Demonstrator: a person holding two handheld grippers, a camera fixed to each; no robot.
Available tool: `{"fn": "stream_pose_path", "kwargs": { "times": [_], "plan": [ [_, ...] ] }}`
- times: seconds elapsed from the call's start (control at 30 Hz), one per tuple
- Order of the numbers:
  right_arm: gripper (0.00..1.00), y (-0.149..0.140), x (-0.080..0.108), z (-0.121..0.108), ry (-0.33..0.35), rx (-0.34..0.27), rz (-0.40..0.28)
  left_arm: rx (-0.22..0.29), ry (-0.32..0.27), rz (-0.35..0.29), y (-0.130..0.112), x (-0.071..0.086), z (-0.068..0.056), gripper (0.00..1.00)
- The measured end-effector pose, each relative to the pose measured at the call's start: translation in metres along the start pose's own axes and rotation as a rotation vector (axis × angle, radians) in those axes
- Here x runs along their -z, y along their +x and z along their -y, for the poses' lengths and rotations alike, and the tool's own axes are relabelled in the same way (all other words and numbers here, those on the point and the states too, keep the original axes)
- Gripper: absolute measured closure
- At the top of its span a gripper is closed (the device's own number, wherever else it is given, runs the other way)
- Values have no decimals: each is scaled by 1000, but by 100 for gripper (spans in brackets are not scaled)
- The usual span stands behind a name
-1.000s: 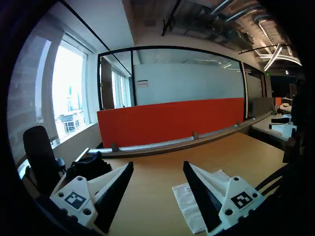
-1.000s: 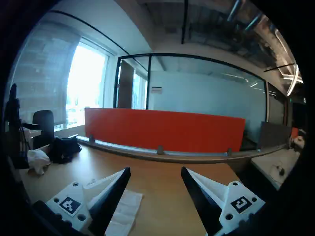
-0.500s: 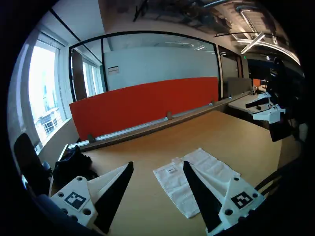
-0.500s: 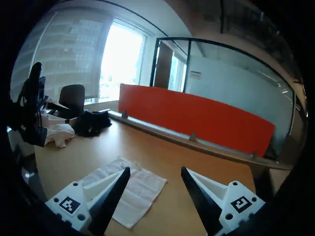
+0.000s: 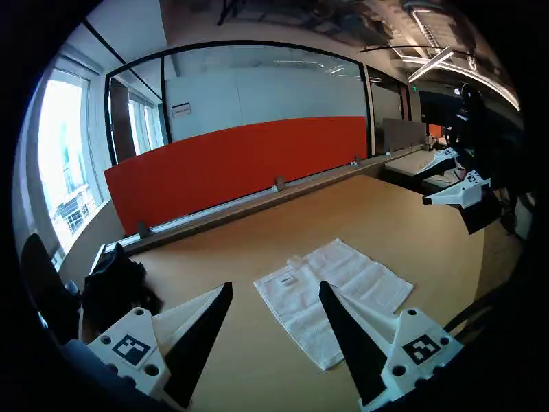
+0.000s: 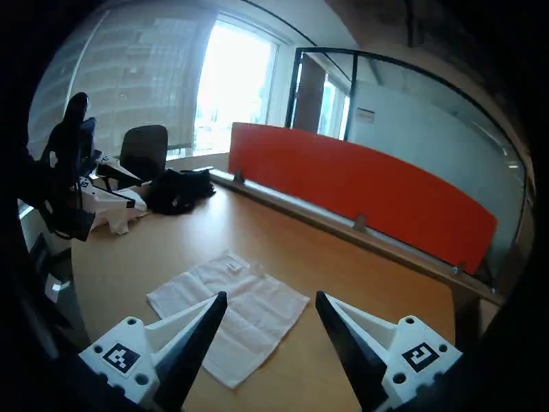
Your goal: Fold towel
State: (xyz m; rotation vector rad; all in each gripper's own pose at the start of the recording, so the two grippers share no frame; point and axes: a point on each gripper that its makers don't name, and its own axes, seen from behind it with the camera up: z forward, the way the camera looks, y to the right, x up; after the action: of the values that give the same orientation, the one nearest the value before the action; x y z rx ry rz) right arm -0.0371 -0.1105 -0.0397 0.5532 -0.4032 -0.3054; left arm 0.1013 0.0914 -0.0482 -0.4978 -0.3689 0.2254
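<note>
The wooden desk (image 5: 384, 220) carries the white towel (image 5: 333, 292), which lies spread flat toward the desk's near edge, well short of the orange partition (image 5: 233, 165) along the far side. I judge the task not yet begun: no fold shows, so all the folding is left. My left claw (image 5: 274, 285) and right claw (image 6: 270, 295) hover above the desk, fingers parted and empty, the towel lying between them and touched by neither. The cloth looks thin and limp, roughly rectangular and faintly creased. A small sewn tag (image 5: 286, 279) sits near its far edge.
</note>
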Motion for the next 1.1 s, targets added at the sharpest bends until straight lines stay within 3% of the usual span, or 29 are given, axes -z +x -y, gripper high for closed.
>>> {"fn": "stream_pose_path", "kwargs": {
  "times": [0.53, 0.87, 1.1],
  "plan": [
    [0, -86, -28, 32, 69, -38, 137, -3, -84, 154, -92, -23, -39, 6],
    [0, -134, -44, 51, 111, -30, 217, 3, -149, 230, -136, -40, -64, 6],
    [0, -167, -51, 64, 141, -21, 276, -14, -186, 287, -164, -52, -73, 6]
  ]
}}
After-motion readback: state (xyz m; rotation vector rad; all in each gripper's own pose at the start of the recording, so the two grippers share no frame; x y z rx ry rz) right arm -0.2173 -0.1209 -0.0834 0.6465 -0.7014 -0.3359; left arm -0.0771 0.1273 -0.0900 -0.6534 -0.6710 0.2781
